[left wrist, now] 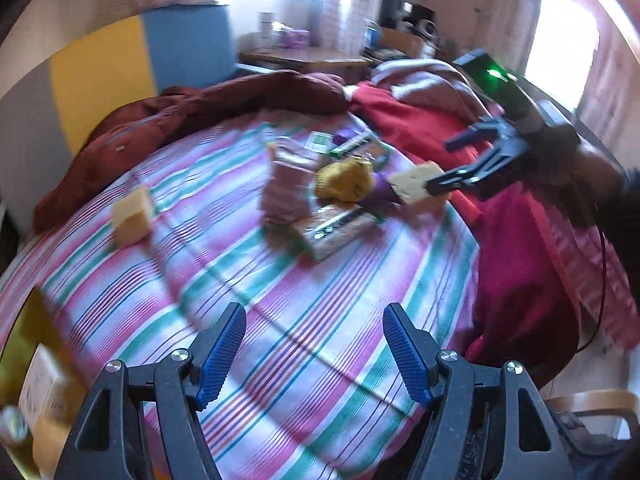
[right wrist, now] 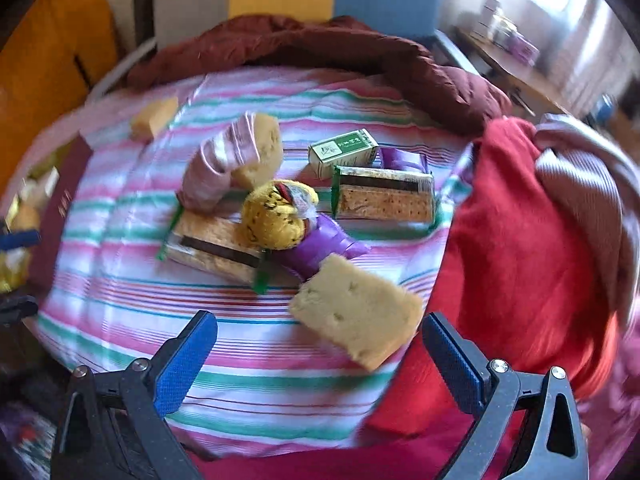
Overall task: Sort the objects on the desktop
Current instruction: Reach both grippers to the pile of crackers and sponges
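The left gripper hangs open over the striped bedsheet, nothing between its blue pads. Near the sheet's far edge lies a pile: a yellow knitted thing, cracker packs. A sponge sits apart towards the left edge. The right gripper reaches in beside another sponge.

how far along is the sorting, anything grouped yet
Little looks sorted. One sponge lies apart near the far edge. In hand: nothing; the right gripper hangs open over the nearest sponge, and the left gripper is open and empty. Left: the pile of cracker packs, green box, yellow toy and purple pouch.
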`<state>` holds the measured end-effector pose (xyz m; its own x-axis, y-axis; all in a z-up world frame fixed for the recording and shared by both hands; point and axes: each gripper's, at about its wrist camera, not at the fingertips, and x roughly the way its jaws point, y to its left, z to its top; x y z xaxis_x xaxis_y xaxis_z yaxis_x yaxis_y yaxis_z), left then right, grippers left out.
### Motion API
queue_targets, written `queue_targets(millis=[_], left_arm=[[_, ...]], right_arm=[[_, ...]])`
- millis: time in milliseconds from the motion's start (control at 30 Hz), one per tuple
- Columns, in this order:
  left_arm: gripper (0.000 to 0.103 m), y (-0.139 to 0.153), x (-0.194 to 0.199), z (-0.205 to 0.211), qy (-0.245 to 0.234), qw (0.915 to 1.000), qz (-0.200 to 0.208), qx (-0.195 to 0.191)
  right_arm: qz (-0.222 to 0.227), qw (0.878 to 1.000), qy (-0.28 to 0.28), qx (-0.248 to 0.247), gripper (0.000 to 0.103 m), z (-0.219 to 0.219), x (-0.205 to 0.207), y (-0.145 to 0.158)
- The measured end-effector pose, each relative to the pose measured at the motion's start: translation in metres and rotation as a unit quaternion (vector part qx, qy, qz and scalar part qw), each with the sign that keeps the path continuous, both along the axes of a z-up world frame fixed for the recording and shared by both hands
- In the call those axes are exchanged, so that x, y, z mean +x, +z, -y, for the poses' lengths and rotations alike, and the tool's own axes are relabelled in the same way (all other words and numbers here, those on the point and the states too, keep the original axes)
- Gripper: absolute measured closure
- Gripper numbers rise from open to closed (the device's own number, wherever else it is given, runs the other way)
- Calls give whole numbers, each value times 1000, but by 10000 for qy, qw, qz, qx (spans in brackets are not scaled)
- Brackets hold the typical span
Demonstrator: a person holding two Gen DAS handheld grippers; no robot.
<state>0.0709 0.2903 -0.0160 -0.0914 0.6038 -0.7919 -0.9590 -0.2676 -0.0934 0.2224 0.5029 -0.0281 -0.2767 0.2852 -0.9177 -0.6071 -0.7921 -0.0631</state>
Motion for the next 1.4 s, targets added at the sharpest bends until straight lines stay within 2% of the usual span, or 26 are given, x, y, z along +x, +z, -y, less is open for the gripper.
queue_targets(millis=[267, 300, 400, 467, 600, 767, 1133, 1233, 1333, 1400], left_arm=[[32, -12, 9, -51, -907, 9956, -27, -222], [32, -14, 9, -56, -967, 9950, -30, -237], [32, -19, 8, -73, -1177, 9927, -26, -268], [32, -22, 5, -83, -1338, 9905, 2, -299], [33, -28, 0, -104, -1668, 9847, -249, -439], [34, -38, -1, -132, -2190, 9721, -469, -702], [34, -74, -13, -171, -2454, 9582, -631, -1331], [35, -80, -17, -175, -2414, 9593, -502, -1375], [47, -80, -22, -173, -2286, 9646, -256, -1291], [52, -79, -22, -168, -2191, 9674, -237, -1251]], right_arm=[[978, 9916, 840, 64, 1, -10, -22, -34], [1058, 9903, 896, 93, 4, -10, -23, -37], [1179, 9881, 978, 109, 26, -13, -22, -45], [1240, 9874, 961, 202, 31, -14, -19, -49], [1008, 9908, 887, 165, 33, -17, -9, -47], [780, 9939, 766, 144, 32, -19, 2, -42], [590, 9958, 698, -22, 29, -21, 10, -33], [548, 9962, 668, -63, 29, -21, 13, -31], [545, 9964, 642, -74, 29, -16, 12, -32], [563, 9963, 647, -74, 29, -15, 12, -32]])
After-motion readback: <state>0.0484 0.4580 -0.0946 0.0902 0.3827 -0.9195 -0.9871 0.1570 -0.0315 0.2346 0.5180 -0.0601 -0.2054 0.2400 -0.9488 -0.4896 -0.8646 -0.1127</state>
